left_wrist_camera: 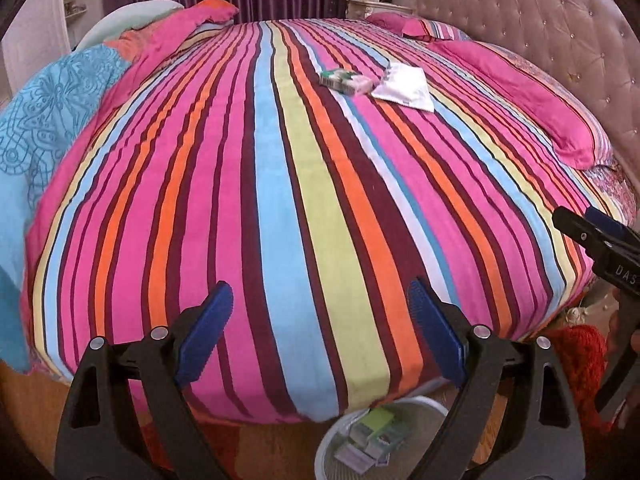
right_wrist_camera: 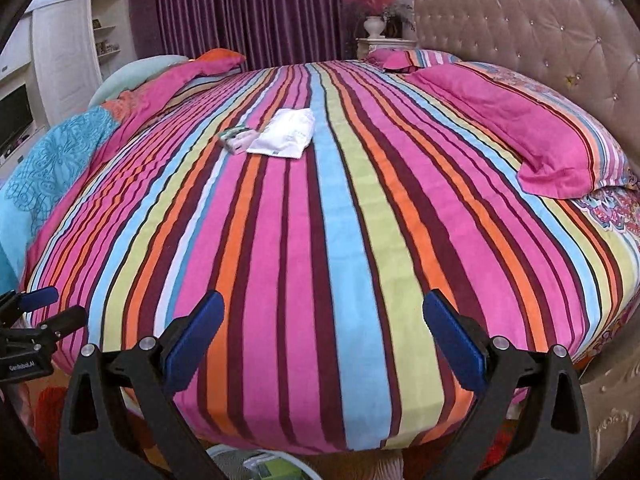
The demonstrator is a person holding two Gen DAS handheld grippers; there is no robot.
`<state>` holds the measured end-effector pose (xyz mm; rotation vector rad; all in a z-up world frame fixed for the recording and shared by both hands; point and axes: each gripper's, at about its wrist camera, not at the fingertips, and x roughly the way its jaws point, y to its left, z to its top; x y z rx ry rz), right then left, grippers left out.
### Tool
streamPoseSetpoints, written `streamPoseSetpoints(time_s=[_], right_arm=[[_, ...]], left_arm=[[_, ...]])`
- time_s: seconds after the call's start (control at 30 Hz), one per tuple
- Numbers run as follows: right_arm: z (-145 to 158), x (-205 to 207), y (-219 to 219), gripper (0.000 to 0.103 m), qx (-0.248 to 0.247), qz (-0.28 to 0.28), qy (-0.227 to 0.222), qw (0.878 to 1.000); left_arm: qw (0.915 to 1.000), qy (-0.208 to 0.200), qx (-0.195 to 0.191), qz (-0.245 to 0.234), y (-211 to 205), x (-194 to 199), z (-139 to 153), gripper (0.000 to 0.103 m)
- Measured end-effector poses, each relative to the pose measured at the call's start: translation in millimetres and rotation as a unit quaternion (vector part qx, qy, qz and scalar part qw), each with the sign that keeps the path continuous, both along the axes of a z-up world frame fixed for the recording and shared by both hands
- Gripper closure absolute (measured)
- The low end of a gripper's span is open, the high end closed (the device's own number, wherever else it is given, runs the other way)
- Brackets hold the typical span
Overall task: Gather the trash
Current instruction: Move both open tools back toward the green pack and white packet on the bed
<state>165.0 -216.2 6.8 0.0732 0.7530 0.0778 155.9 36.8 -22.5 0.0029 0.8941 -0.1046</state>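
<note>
A small green-and-white box (left_wrist_camera: 347,81) and a flat white packet (left_wrist_camera: 404,87) lie side by side on the striped bed cover (left_wrist_camera: 280,200), far across the bed. They also show in the right wrist view, the box (right_wrist_camera: 237,140) and the packet (right_wrist_camera: 285,133). A white mesh bin (left_wrist_camera: 384,436) with several small boxes inside stands on the floor at the foot of the bed; its rim shows in the right wrist view (right_wrist_camera: 260,465). My left gripper (left_wrist_camera: 322,294) is open and empty above the near bed edge. My right gripper (right_wrist_camera: 324,304) is open and empty beside it.
Pink pillows (right_wrist_camera: 532,136) lie along the tufted headboard (right_wrist_camera: 540,32) on the right. A blue and pink quilt (left_wrist_camera: 52,120) is bunched on the left. A nightstand with a vase (right_wrist_camera: 376,26) and purple curtains stand behind. A red rug (left_wrist_camera: 580,360) lies on the floor.
</note>
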Motion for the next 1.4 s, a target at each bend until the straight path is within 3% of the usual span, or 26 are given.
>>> streamPoseSetpoints(time_s=[1.4], right_arm=[[4.2, 178.3, 18.0, 0.008, 0.009, 0.017, -0.016, 1.000]], left_arm=[[0.9984, -0.023, -0.023, -0.045, -22.5, 232.2, 6.6, 0.016]])
